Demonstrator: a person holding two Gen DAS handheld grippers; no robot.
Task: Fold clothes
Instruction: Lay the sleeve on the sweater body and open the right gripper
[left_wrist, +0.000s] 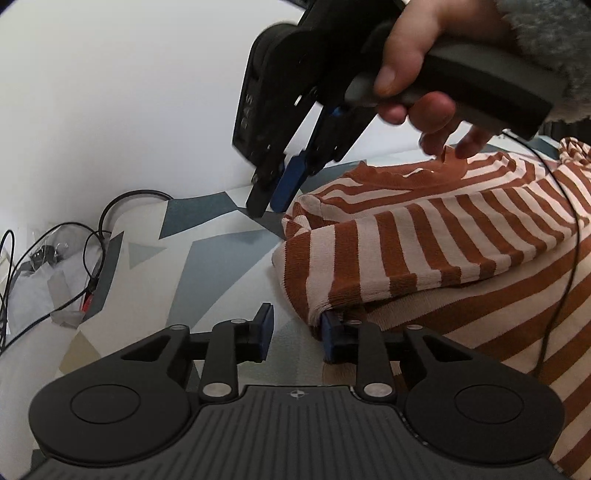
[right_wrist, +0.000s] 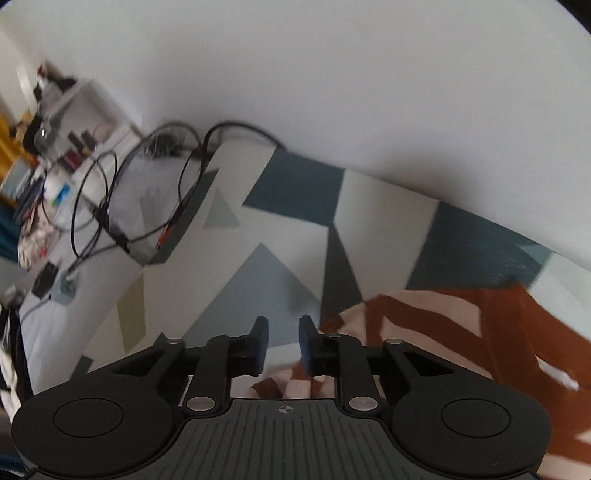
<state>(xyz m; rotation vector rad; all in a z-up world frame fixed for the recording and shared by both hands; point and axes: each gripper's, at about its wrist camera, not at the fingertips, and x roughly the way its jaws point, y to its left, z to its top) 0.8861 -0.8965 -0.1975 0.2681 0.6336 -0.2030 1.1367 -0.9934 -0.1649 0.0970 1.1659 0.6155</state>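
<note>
Striped rust-and-cream garment (left_wrist: 424, 236) lies bunched on a geometric-patterned cover (left_wrist: 207, 258), just right of the left gripper (left_wrist: 297, 332), whose fingers stand apart with nothing between them; the right finger (left_wrist: 328, 334) touches a fold's edge. Beyond, a hand (left_wrist: 417, 74) holds the right gripper (left_wrist: 273, 194) above the cover, fingers narrowly parted and empty. Cables (left_wrist: 92, 236) trail at far left against a white wall (left_wrist: 129, 92).
</note>
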